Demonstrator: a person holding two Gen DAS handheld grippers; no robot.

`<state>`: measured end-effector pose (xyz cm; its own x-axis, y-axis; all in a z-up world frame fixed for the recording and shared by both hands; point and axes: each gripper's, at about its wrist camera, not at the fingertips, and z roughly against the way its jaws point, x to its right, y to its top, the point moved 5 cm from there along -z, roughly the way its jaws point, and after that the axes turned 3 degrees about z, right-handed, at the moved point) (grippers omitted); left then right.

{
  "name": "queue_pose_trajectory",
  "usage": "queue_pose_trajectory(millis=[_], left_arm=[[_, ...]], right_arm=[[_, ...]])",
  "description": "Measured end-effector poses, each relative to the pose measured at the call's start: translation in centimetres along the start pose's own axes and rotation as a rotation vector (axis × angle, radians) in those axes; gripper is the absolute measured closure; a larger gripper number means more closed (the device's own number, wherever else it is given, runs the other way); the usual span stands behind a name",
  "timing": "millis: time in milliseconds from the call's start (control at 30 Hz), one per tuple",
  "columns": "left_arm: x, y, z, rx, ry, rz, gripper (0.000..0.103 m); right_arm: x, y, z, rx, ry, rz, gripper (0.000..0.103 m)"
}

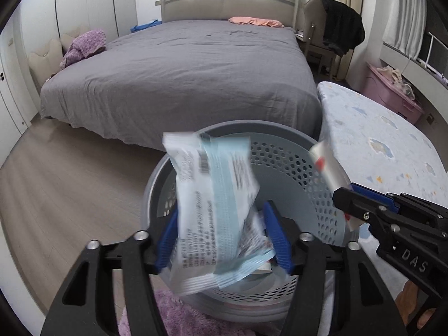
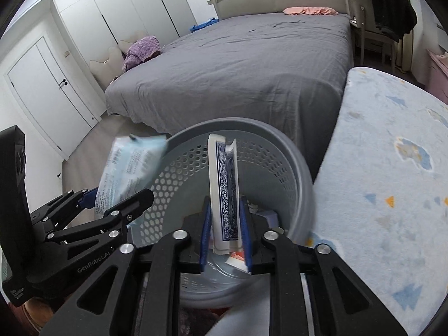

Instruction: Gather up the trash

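I'm at the drop step: both pieces hang over the grey perforated bin (image 1: 282, 173). My left gripper (image 1: 221, 240) stands half-wide, the pale blue wrapper (image 1: 212, 196) loose between its pads, long axis upright. My right gripper (image 2: 225, 221) stands narrow around the upright card pack (image 2: 224, 190), whether gripping I can't tell. Next, I open wider and let both fall.

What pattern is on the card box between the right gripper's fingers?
Ornate blue-and-white scrollwork with a white border on the card box, clearest in the right wrist view.
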<state>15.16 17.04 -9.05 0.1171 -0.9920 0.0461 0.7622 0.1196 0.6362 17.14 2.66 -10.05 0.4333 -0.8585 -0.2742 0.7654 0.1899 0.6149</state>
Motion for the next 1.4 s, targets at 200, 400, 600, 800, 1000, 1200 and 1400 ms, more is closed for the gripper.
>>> queue_pose_trajectory(millis=[200,400,600,800,1000,1200,1400], left_arm=[[-0.5,-0.2,0.3,0.001,0.021,0.011,0.031],[-0.7,-0.5,0.6,-0.002,0.032,0.018,0.026],[-0.8,-0.6,1.0,0.002,0.049,0.018,0.021],[-0.8,-0.6,1.5,0.011,0.069,0.016,0.015],[-0.7,-0.4,2.0,0.023,0.083,0.012,0.009],[-0.8,-0.2,2.4,0.032,0.095,0.011,0.007],[-0.9,-0.2,2.5,0.029,0.102,0.013,0.007]], right_arm=[[0.1,-0.2,0.5,0.023,-0.022,-0.002,0.055],[0.8,-0.6,0.7,0.022,-0.028,-0.025,0.055],[1.1,-1.0,1.1,0.025,-0.031,-0.035,0.053],[1.3,-1.2,1.6,0.034,-0.044,-0.034,0.048],[1.5,-1.2,2.0,0.042,-0.052,-0.034,0.045],[1.4,-1.3,2.3,0.051,-0.061,-0.030,0.042],[1.4,-1.3,2.4,0.052,-0.063,-0.028,0.042]])
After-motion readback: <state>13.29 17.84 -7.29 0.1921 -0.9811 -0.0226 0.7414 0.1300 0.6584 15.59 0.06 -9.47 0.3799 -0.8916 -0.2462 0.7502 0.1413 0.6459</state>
